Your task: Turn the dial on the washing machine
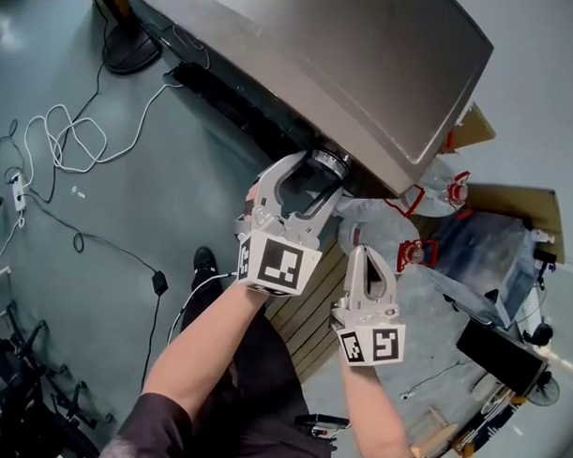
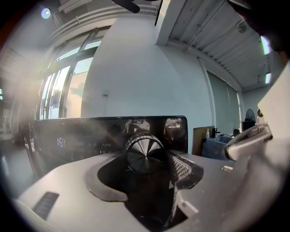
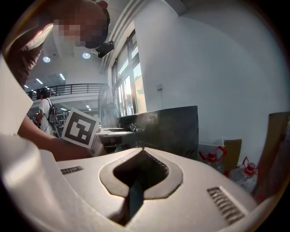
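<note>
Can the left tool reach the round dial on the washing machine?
Looks like yes. The dial sits right between the jaws of the left tool, with one pad seemingly pressed against its side, and nothing else is in the way.

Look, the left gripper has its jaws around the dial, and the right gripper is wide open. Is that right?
Not quite. The right gripper is not wide open: the right gripper view shows its jaws shut together with nothing between them. The rest holds: the left gripper does have its jaws around the dial.
</note>
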